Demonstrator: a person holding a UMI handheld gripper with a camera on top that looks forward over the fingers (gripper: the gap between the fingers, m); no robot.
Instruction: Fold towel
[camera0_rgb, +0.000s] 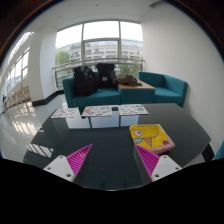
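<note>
A folded yellow and pink towel (152, 138) lies on the dark glossy table (105, 135), just ahead of my right finger. My gripper (113, 163) hovers over the table with its fingers wide apart and nothing between them. The pink pads of the left finger (72, 160) and the right finger (152, 161) show low in the view. The right fingertip is close to the towel's near edge; I cannot tell whether it touches.
Several flat printed cards (100, 111) lie at the table's far side. Beyond stands a teal sofa (150, 88) with dark bags (92, 80) on it, before large windows. White floor lies to the left.
</note>
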